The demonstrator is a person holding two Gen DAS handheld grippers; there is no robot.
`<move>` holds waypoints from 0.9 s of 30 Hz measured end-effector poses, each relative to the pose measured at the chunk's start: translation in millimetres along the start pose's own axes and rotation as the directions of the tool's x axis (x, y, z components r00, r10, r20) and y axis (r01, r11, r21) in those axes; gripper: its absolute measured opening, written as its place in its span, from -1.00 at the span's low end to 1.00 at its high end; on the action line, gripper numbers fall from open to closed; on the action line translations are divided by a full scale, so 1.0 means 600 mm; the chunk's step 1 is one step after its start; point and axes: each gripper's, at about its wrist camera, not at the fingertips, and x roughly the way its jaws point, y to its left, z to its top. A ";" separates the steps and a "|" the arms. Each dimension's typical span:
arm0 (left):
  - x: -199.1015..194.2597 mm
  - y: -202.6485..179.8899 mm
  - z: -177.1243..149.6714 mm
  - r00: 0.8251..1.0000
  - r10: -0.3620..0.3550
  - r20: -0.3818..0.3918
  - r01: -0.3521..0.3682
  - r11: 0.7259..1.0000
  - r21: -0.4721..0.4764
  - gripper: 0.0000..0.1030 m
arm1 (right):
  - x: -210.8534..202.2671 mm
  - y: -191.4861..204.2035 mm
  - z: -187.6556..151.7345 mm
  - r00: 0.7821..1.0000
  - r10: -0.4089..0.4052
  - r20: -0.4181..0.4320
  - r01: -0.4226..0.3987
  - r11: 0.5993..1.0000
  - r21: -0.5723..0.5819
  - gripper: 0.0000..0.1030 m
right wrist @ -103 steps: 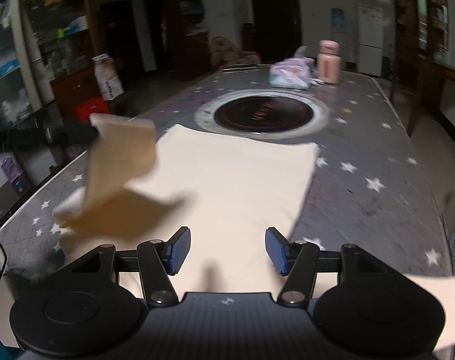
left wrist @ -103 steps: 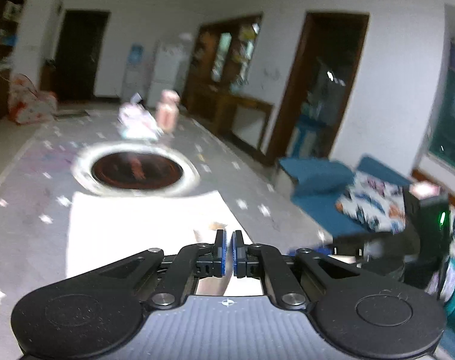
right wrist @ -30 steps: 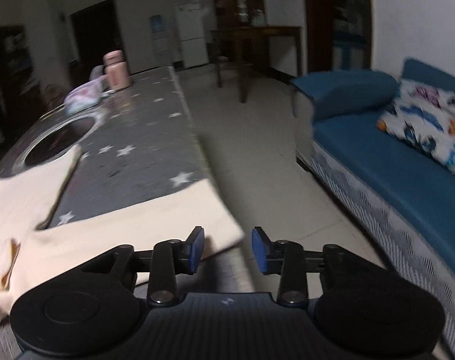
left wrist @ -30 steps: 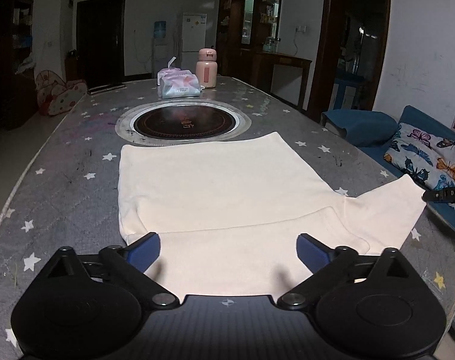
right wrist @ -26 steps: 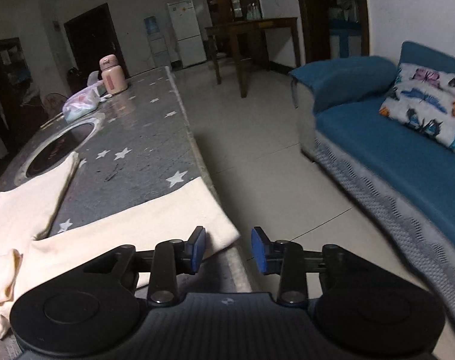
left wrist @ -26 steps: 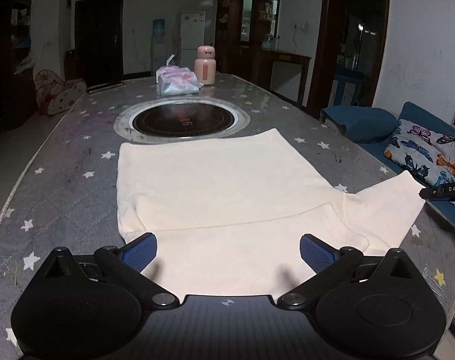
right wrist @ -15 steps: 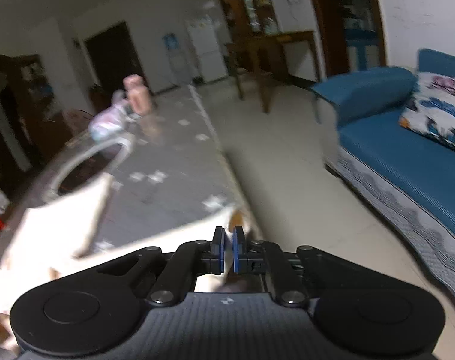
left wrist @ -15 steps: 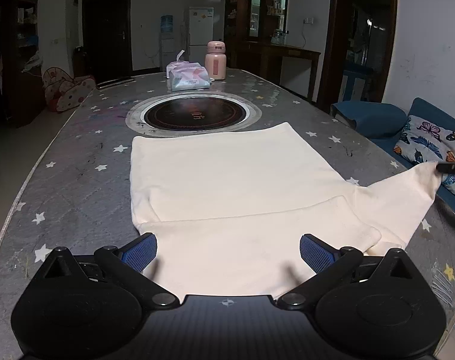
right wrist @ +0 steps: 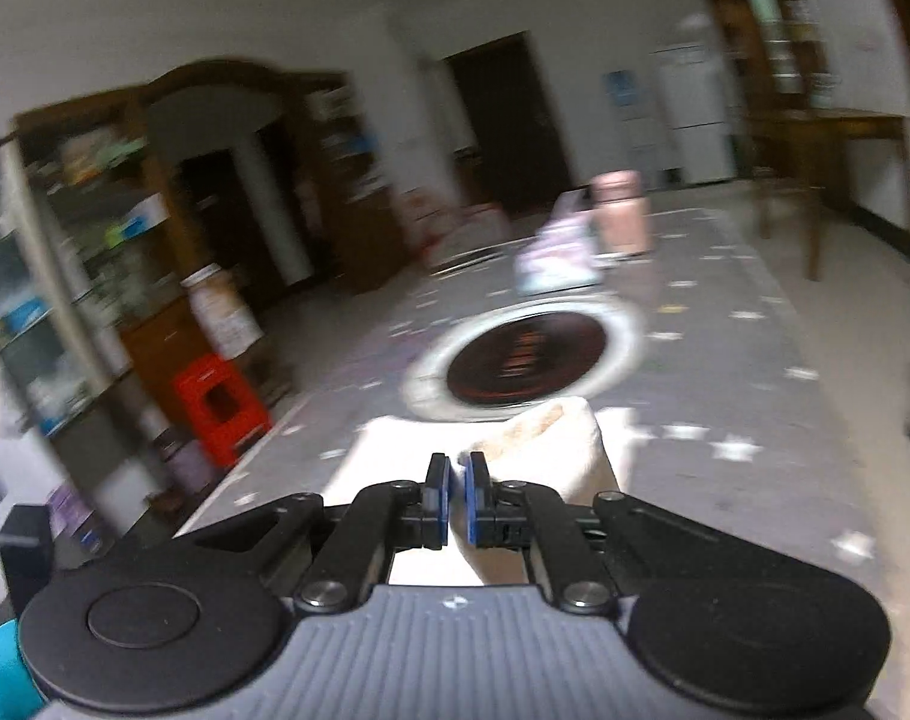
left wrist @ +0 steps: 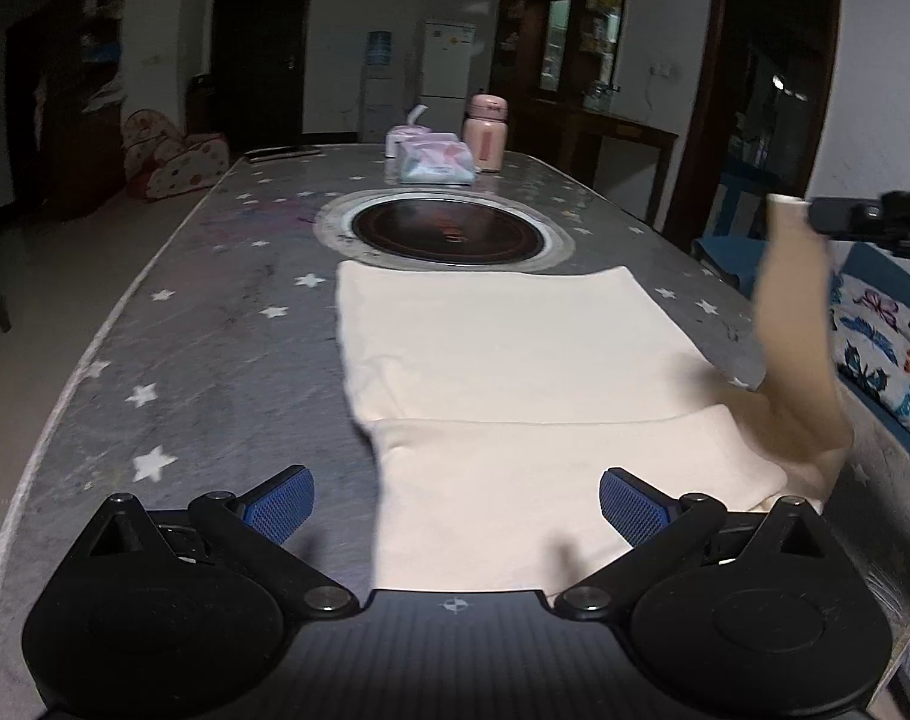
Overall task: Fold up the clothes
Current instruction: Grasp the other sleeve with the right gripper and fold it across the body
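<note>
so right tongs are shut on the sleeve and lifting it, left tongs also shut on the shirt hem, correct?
Not quite. The left tongs are open, their pads spread wide above the cream shirt and gripping nothing, as the left wrist view shows. The rest stands: the right tongs are shut on the sleeve, which is raised off the table.

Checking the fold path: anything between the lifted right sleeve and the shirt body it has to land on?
Nothing visible. The right tongs hold the sleeve up off the table, and the shirt body beneath lies flat and bare. The left tongs hang open at the near edge, beside the landing area. The bottle and packs sit far behind.
</note>
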 end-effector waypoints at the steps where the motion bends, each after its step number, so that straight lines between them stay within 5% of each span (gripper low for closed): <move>1: -0.003 0.007 -0.002 1.000 0.004 0.001 -0.004 1.000 -0.011 1.00 | 0.017 0.018 0.002 1.000 0.025 -0.016 -0.026 0.999 -0.019 -0.91; 10: -0.024 0.049 -0.022 0.999 0.037 0.018 -0.036 0.998 -0.049 1.00 | 0.148 0.156 -0.031 0.971 0.178 -0.157 -0.196 0.975 -0.109 -0.91; 18: -0.025 0.046 -0.026 1.000 0.023 0.019 -0.023 1.000 -0.018 1.00 | 0.191 0.184 -0.075 0.940 0.243 -0.238 -0.266 0.962 -0.066 -0.80; 23: -0.025 0.046 -0.022 0.998 -0.050 0.026 0.051 0.998 -0.043 1.00 | 0.150 0.147 -0.066 0.958 0.186 -0.219 -0.211 0.972 -0.100 -0.80; 27: -0.015 0.027 -0.011 0.996 -0.083 0.021 0.084 0.996 -0.019 1.00 | 0.102 0.091 -0.086 0.970 0.036 -0.241 -0.080 0.981 -0.175 -0.80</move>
